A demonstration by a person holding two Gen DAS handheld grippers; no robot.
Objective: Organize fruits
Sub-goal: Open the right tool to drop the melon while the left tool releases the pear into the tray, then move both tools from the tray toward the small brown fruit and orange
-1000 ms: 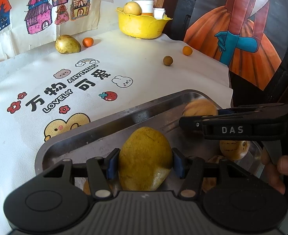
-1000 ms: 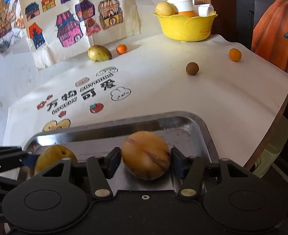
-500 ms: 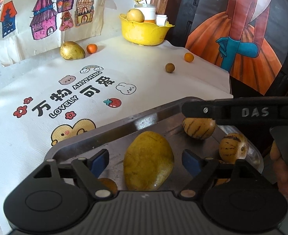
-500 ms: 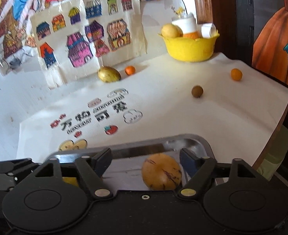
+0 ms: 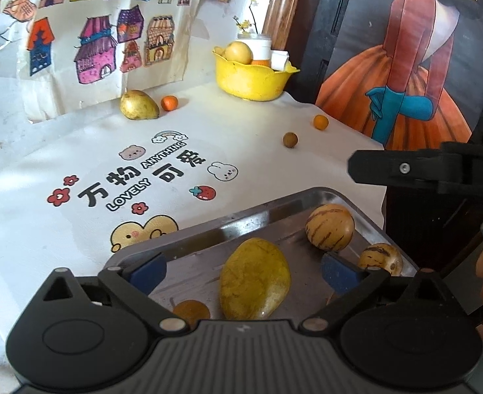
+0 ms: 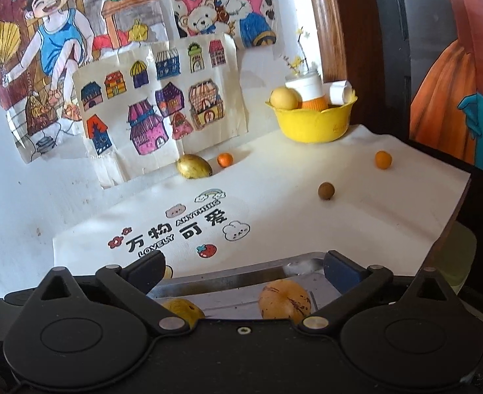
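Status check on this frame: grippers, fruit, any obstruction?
Left gripper and right gripper open, jaws just opened, nothing gripped. Yellow mango and striped melon lie in steel tray. No obstruction.

- The middle of the white printed cloth lies open.
- A yellow scalloped bowl blocks the far corner.
- A yellow-green mango and small orange fruit crowd the back wall.
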